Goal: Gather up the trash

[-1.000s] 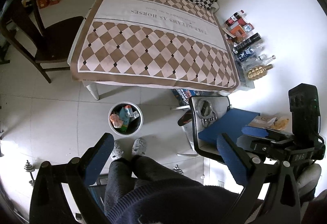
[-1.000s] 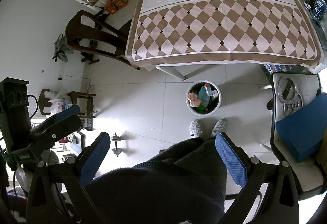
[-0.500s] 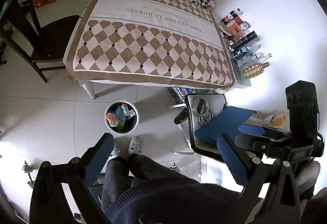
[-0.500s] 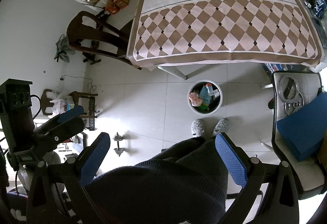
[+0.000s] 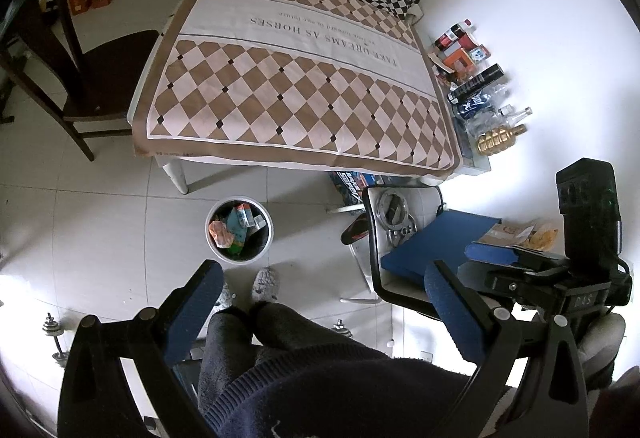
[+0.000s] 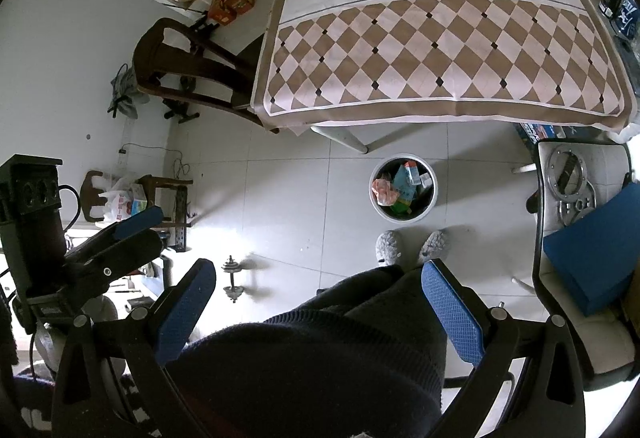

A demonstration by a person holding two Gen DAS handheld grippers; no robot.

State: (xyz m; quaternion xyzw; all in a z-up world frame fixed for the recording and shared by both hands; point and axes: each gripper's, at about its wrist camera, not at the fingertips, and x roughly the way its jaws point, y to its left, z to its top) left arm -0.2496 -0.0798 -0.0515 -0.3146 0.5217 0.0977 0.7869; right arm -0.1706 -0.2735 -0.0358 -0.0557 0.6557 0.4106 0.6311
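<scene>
A white round trash bin (image 5: 262, 244) stands on the tiled floor by the table's front edge, holding several wrappers and cartons (image 5: 236, 228). It also shows in the right wrist view (image 6: 434, 194). My left gripper (image 5: 320, 302) is open and empty, held high above the person's legs. My right gripper (image 6: 320, 302) is open and empty at about the same height. The table (image 5: 296, 90) carries only a brown checked cloth. Each gripper shows in the other's view, at the right (image 5: 540, 266) and at the left (image 6: 120, 238).
A dark wooden chair (image 5: 80, 74) stands left of the table. A chair with a blue folder (image 5: 436, 242) and metal rings stands at the right. Bottles and boxes (image 5: 476, 86) line the wall. Small dumbbells (image 6: 234, 278) lie on the floor.
Both views have risen and tilted slightly, so the table and bin sit a little higher in frame. Both grippers stay open and empty.
</scene>
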